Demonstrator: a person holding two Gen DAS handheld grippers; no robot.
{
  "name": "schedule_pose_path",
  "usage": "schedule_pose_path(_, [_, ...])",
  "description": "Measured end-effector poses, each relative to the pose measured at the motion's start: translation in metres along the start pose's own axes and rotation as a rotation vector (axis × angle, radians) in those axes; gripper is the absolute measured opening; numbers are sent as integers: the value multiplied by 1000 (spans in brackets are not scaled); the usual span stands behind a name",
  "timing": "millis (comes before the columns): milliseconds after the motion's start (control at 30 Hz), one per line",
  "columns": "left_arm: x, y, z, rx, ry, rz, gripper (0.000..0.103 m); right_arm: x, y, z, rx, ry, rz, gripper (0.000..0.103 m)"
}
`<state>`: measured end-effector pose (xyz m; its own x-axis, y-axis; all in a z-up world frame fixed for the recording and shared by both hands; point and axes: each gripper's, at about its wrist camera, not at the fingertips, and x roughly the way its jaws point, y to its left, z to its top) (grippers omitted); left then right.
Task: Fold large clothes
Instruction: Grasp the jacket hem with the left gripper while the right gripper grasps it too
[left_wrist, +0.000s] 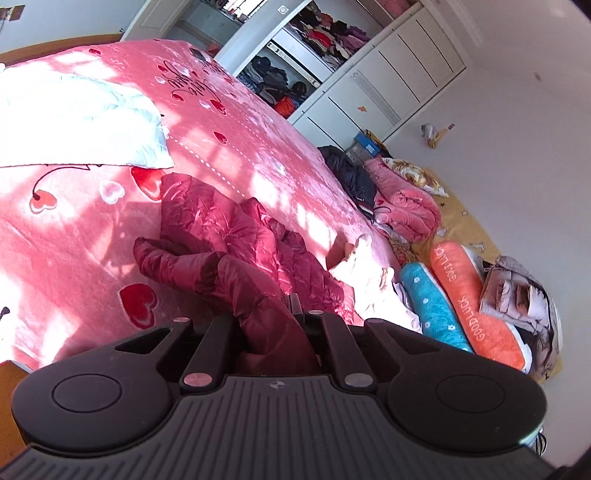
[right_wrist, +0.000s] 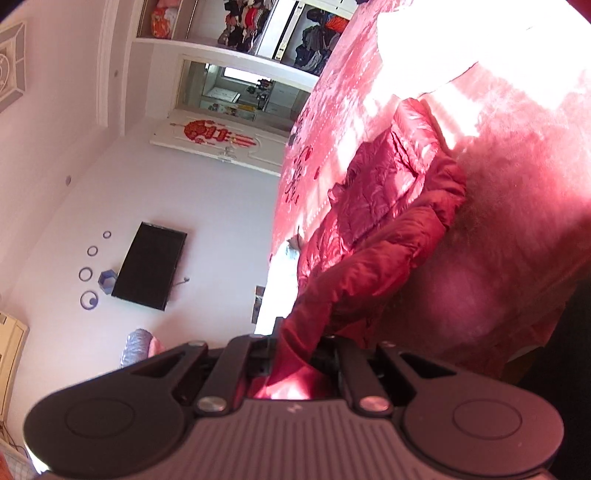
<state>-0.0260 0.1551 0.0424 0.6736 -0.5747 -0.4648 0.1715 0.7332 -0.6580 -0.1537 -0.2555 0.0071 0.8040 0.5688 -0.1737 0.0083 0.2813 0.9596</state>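
Red jacket (left_wrist: 236, 236) pinched between both jaws

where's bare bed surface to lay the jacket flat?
Free: pink heart-print blanket between the white pillow and the crumpled dark red puffer jacket, plus the stretch toward the wardrobe. Crowded: the bed edge by the cream garment and the floor piled with bedding and the orange bolster.
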Motion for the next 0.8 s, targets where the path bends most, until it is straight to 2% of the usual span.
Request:
schedule_pose_path(133, [21,8,27,-57,-46,7,6,16,2,32,30,-87,26,3])
schedule_pose_path(333, [77,28,64,-141,-67,30,8,49,-9,88,84,-190,34,3])
schedule_pose_path(533, [150,48,91,-214,-44,93,9,94,-33,128,124,-230,-37,3])
schedule_pose_path(800, [214,75,108,-284,-18,167,12,141,-66,167,152,-260,-123,6])
